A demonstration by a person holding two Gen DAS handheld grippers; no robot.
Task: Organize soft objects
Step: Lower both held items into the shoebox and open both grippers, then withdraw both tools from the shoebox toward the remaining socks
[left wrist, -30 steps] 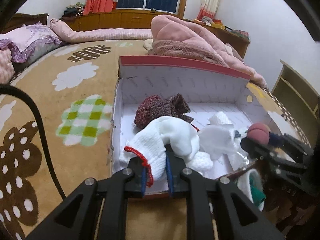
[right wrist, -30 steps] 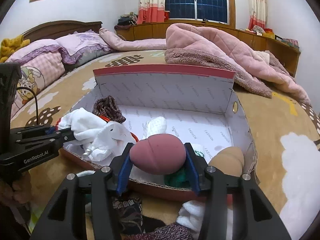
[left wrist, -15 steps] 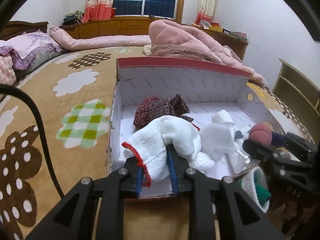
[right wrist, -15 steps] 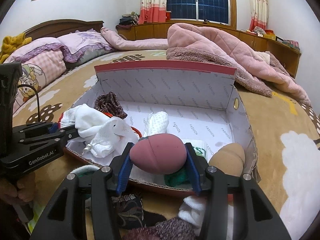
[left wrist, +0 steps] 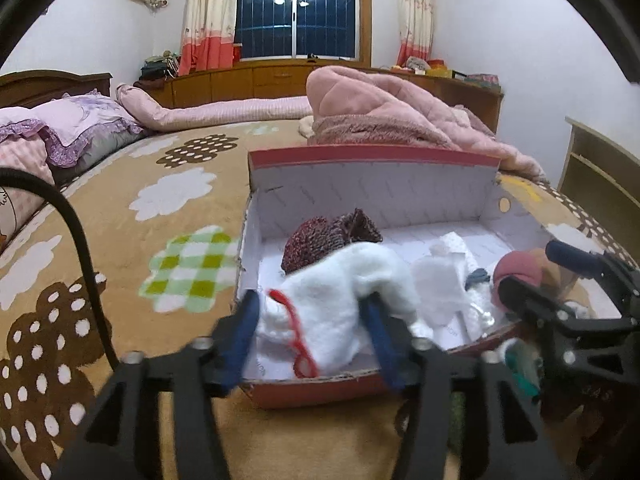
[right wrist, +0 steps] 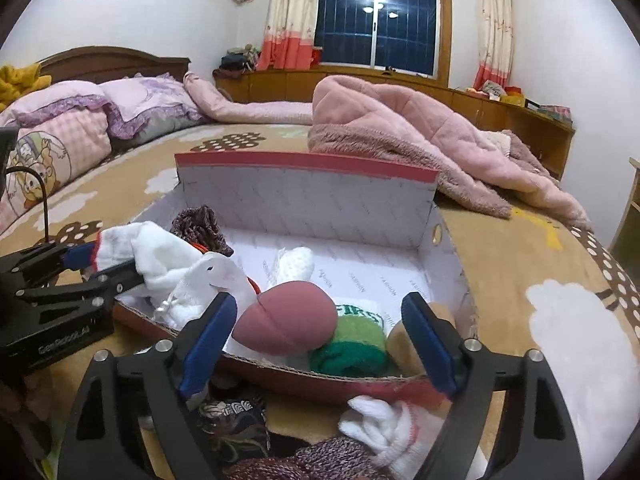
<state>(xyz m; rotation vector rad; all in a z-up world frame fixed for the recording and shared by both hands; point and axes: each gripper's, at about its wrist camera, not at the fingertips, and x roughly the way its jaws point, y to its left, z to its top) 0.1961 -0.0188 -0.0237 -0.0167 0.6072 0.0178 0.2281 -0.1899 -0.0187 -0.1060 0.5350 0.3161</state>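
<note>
An open red-edged cardboard box (left wrist: 372, 160) (right wrist: 304, 164) lies on the bed. My left gripper (left wrist: 312, 332) has its jaws spread around a white sock with red trim (left wrist: 340, 292), which rests over the box's near left corner. My right gripper (right wrist: 320, 336) is open; a pink egg-shaped sponge (right wrist: 284, 320) lies between its fingers inside the box's front edge. In the box are also a maroon knit sock (left wrist: 320, 236), a white bundle (right wrist: 296, 264), a green sock (right wrist: 352, 344) and a tan sponge (right wrist: 404, 340).
Several loose socks, white (right wrist: 384, 428) and dark knit (right wrist: 236, 420), lie on the bed in front of the box. A pink quilt (right wrist: 400, 128) is heaped behind the box. Pillows (right wrist: 80, 128) lie at the far left. A black cable (left wrist: 76, 240) runs at the left.
Both grippers have opened: the left let go of the white sock and the right let go of the pink sponge, which now rests in the box.
</note>
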